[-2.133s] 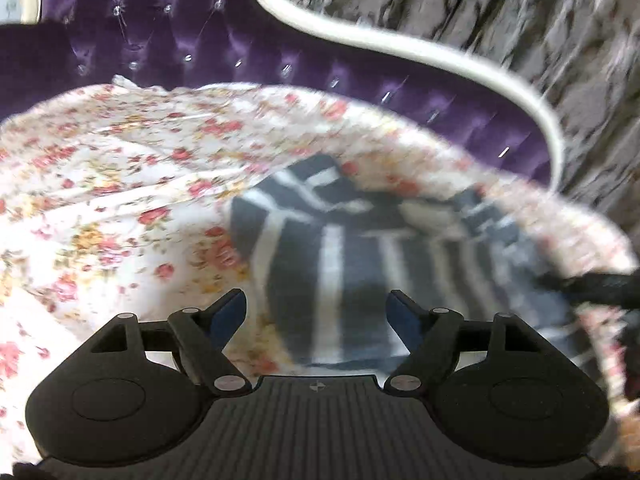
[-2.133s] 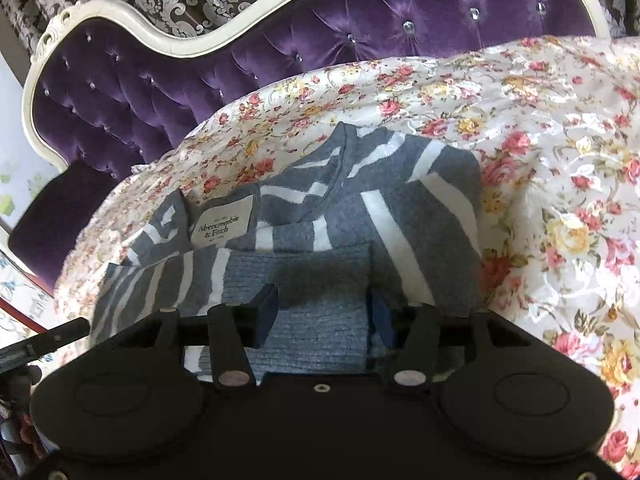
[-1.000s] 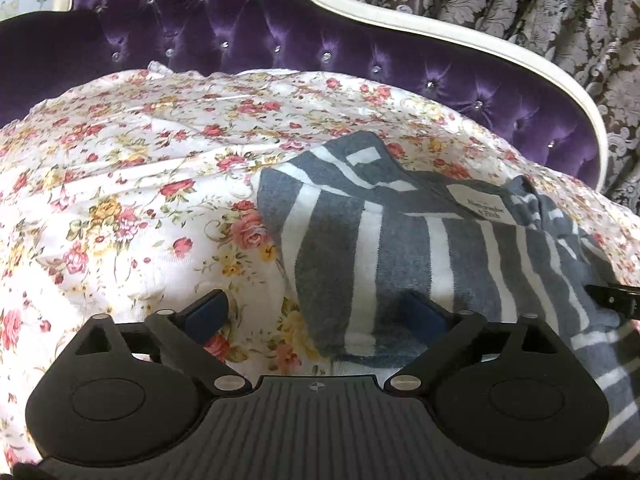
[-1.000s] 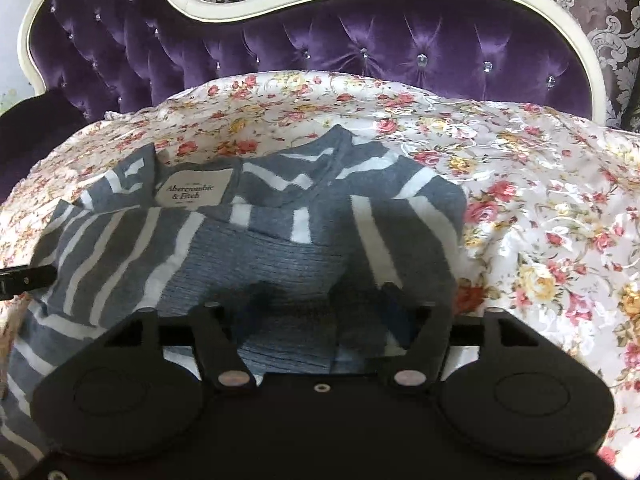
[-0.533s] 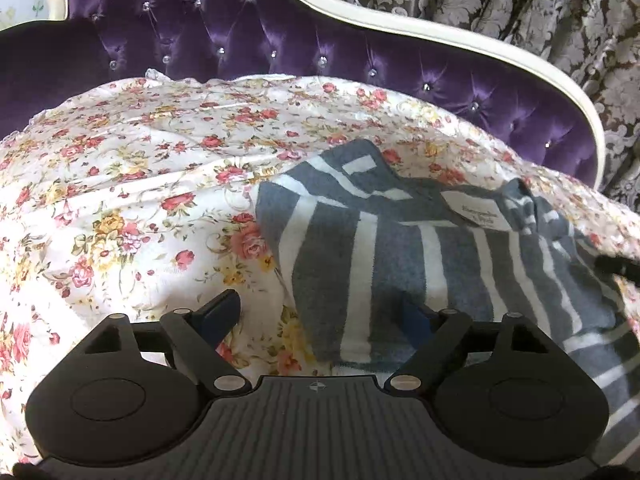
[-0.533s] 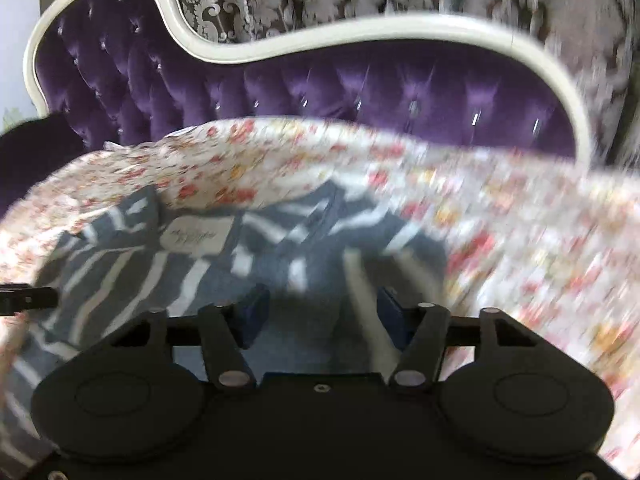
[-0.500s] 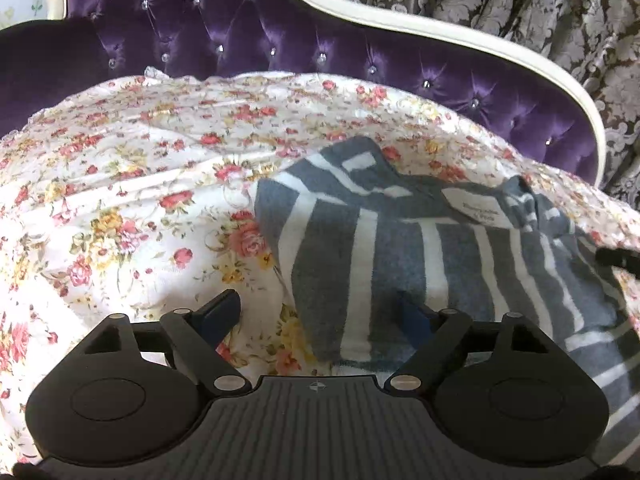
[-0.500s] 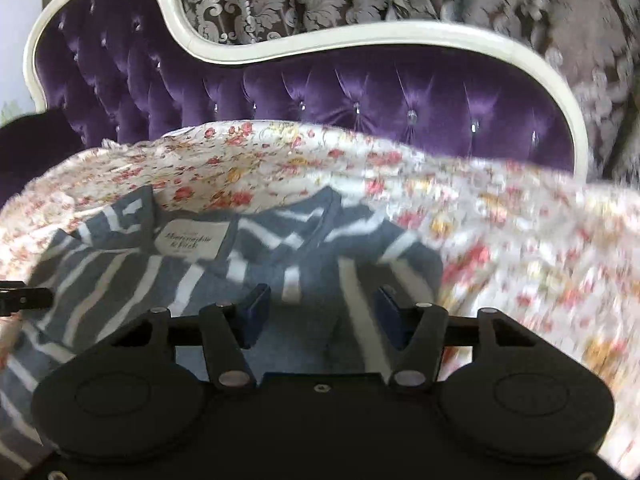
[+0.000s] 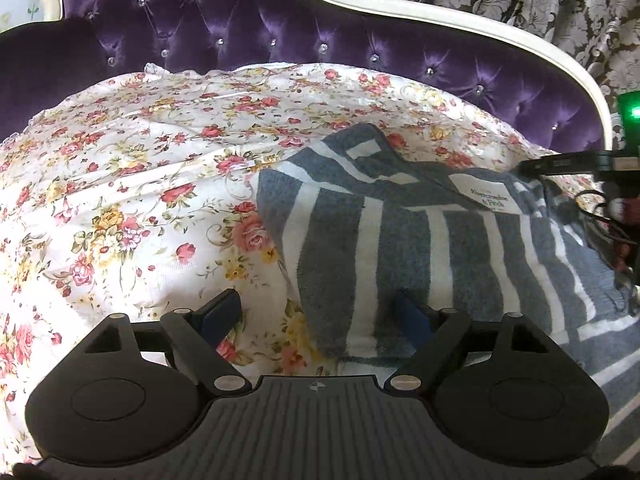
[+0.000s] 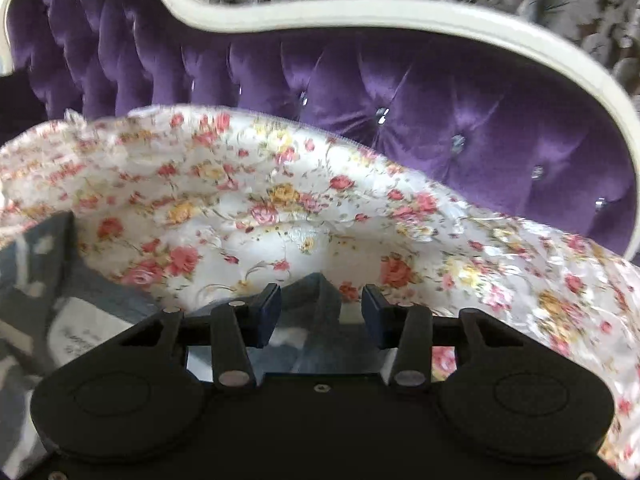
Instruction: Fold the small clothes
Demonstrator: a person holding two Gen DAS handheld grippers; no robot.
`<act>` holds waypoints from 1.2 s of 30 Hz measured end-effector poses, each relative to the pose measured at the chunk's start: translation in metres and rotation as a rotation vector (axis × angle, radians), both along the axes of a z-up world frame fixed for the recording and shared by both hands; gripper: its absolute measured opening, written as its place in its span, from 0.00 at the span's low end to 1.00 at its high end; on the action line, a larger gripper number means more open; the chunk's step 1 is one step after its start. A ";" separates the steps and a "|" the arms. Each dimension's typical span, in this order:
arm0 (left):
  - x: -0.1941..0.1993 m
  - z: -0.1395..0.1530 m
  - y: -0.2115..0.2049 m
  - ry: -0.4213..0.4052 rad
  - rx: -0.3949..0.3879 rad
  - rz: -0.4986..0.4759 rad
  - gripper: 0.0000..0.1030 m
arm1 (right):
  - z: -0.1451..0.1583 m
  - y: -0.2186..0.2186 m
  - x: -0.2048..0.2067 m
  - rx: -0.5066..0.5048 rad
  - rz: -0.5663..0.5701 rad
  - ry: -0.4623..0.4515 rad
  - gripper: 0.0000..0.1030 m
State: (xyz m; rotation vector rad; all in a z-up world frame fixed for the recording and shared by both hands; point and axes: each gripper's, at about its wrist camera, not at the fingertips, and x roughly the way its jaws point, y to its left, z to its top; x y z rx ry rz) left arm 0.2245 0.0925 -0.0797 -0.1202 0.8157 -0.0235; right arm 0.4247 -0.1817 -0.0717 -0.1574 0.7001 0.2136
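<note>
Right tongs [image 10: 321, 312] slid right, narrowing, unclenched; left tongs [image 9: 316, 314] released; one sweater [image 9: 420, 240].

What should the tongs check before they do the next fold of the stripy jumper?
1. Grey and white striped knit jumper lies on the flowery bedsheet: ok.
2. Left tongs open, with the jumper's near edge between the pads but not pinched: ok.
3. Right tongs have a peak of grey fabric between them; their jaws have just been closing, yet gaps show beside both pads: not ok for lifting yet.
4. White brand label faces up: ok.
5. Jumper lying flat: not ok, its right side is bunched.
6. Room on the sheet beside the jumper: ok.
</note>
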 end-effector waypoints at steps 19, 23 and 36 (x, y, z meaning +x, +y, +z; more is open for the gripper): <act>-0.001 -0.002 0.001 -0.012 0.002 0.004 0.82 | -0.003 -0.045 -0.006 0.172 -0.142 -0.007 0.71; -0.003 -0.002 0.003 -0.024 -0.011 -0.004 0.82 | 0.023 -0.067 -0.037 0.272 -0.164 -0.060 0.74; -0.056 0.026 0.007 -0.125 -0.038 -0.068 0.82 | 0.042 -0.093 -0.208 0.394 -0.105 0.052 0.75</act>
